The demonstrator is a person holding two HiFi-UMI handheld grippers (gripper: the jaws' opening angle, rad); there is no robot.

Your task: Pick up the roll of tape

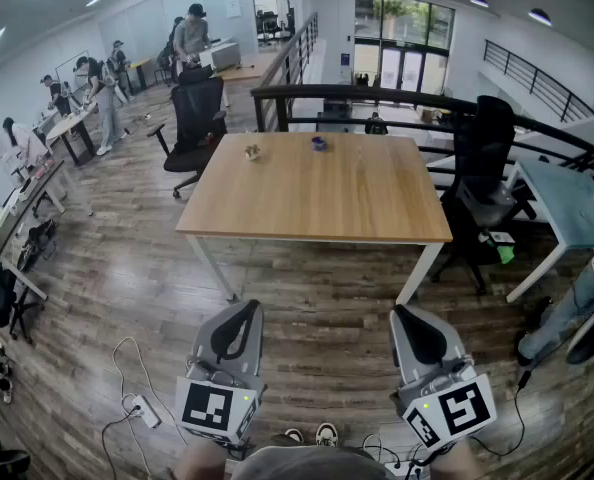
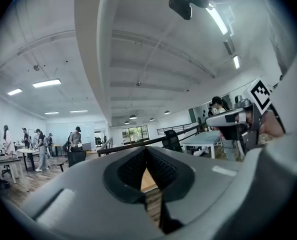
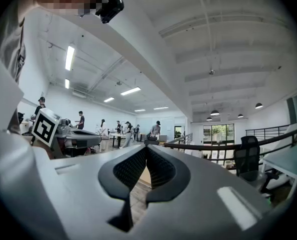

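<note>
Two small objects lie on the far part of the wooden table [image 1: 317, 203]: a small blue, ring-like object [image 1: 319, 144] and a pale beige one [image 1: 252, 151]; which is the roll of tape I cannot tell at this distance. My left gripper [image 1: 245, 311] and right gripper [image 1: 403, 314] are held low and level in front of the table's near edge, well short of both objects. In the left gripper view the jaws of the left gripper [image 2: 147, 151] meet with nothing between them. The right gripper [image 3: 146, 151] is likewise shut and empty.
Black office chairs stand at the table's far left [image 1: 197, 118] and right [image 1: 482, 168]. A black railing [image 1: 377, 95] runs behind the table. A power strip with cables [image 1: 142, 408] lies on the wood floor at the left. Several people work at desks [image 1: 72, 123] far left.
</note>
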